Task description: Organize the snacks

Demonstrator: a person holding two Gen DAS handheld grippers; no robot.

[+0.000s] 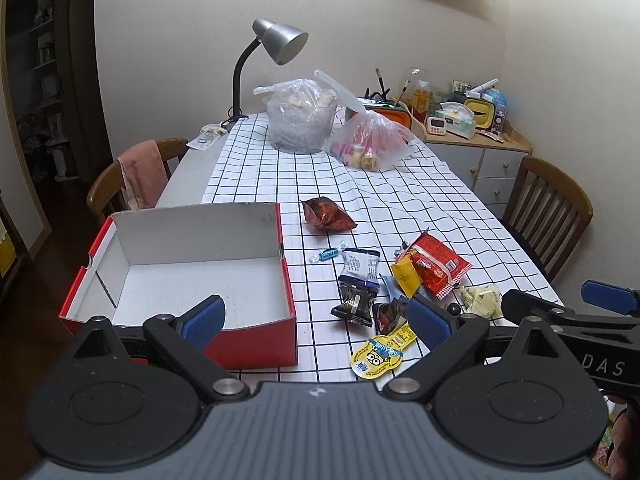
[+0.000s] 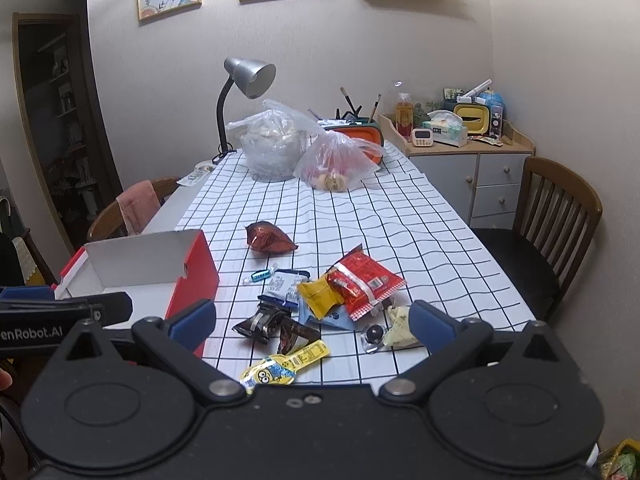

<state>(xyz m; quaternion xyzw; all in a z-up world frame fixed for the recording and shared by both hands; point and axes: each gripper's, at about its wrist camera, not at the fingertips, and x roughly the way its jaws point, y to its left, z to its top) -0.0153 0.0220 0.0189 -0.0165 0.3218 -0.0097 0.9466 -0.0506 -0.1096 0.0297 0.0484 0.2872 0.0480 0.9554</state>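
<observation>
So both grippers are spread wide with nothing in them right now. My left gripper (image 1: pixel 316 320) hangs over the near wall of the red box (image 1: pixel 256 340), which is empty. The snacks sit just off its right fingertip, in a loose pile on the checked table (image 1: pixel 400 208). My right gripper (image 2: pixel 312 318) is parked right above that same pile.

My worry is the clutter. The red packet (image 2: pixel 362 280) lies on top of the yellow packet (image 2: pixel 320 298), and the dark wrappers (image 2: pixel 276 326) overlap each other, so closing on one probably drags a neighbour along or flicks something off the near edge. The little blue candy (image 2: pixel 261 275) ahead of the right gripper looks easy to squirt out. The two grippers are also close enough to bump.
</observation>
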